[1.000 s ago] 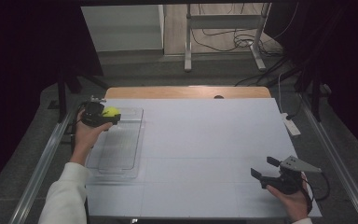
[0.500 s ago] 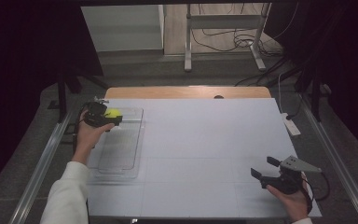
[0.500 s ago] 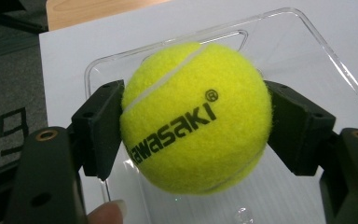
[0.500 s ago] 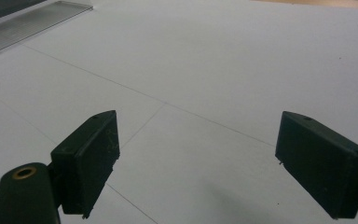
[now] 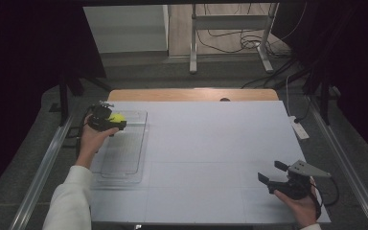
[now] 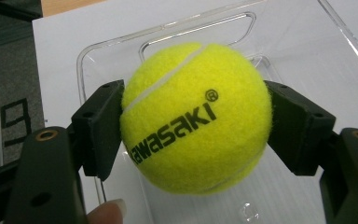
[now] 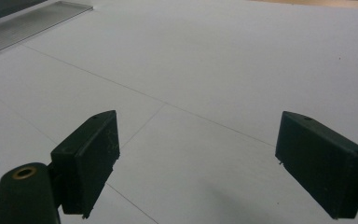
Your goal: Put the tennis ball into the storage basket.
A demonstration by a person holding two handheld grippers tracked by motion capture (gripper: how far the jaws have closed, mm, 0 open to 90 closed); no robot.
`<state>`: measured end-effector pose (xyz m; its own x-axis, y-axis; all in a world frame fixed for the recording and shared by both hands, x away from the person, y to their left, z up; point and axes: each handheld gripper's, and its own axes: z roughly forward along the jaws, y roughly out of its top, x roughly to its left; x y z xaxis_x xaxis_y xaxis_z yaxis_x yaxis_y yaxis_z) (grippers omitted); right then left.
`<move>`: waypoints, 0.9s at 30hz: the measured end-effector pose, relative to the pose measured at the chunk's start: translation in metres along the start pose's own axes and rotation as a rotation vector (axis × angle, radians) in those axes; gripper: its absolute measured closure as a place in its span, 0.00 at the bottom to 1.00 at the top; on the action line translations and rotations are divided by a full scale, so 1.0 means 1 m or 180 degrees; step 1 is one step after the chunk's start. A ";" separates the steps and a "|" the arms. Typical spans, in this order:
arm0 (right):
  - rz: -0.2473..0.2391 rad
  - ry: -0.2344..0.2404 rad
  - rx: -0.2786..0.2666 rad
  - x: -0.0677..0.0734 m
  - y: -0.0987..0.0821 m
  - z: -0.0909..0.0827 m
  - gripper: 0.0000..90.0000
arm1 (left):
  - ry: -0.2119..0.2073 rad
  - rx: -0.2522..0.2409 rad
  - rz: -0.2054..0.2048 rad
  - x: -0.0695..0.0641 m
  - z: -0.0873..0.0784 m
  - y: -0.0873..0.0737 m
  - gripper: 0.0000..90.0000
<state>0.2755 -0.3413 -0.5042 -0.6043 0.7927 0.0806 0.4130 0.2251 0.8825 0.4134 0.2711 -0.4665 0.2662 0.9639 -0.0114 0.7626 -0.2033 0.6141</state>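
From the high view I see my left claw (image 5: 112,123) over the far end of the clear plastic tray (image 5: 124,165), which lies along the left edge of the white tabletop (image 5: 211,143). A yellow tennis ball (image 5: 116,117) sits clenched in that claw, just above the tray's far end. My right claw (image 5: 274,173) is well apart from the tray, near the tabletop's near right corner, its jaws spread with nothing between them.

In the left gripper view the left claw (image 6: 193,128) is grasping the tennis ball (image 6: 196,116): both black pads press on the ball's sides, one on each flank. The ball bears dark "Kawasaki" lettering and a white seam. Behind the ball I see the tray (image 6: 289,56), its transparent wall and rounded corner beyond the ball, with a handle slot at its end. A fingertip shows at the bottom edge, below the ball.

In the right gripper view the right claw (image 7: 196,163) is released, jaws wide apart over the bare tabletop (image 7: 214,60), crossed by thin seam lines.
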 end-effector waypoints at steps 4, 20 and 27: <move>0.0001 0.0000 0.0002 0.000 0.000 0.000 0.15 | 0.0007 0.0025 0.0019 -0.001 0.001 0.000 0.30; 0.0003 -0.0005 0.0004 -0.001 0.000 0.000 0.15 | -0.0015 0.0248 0.0070 -0.006 0.017 0.001 0.30; 0.0001 -0.0011 0.0005 -0.001 -0.001 0.000 0.15 | -0.0033 0.0310 0.0061 -0.006 0.022 0.000 0.30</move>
<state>0.2757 -0.3422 -0.5047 -0.6018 0.7947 0.0792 0.4142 0.2257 0.8817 0.4243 0.2613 -0.4841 0.2870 0.9579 -0.0090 0.8109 -0.2379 0.5347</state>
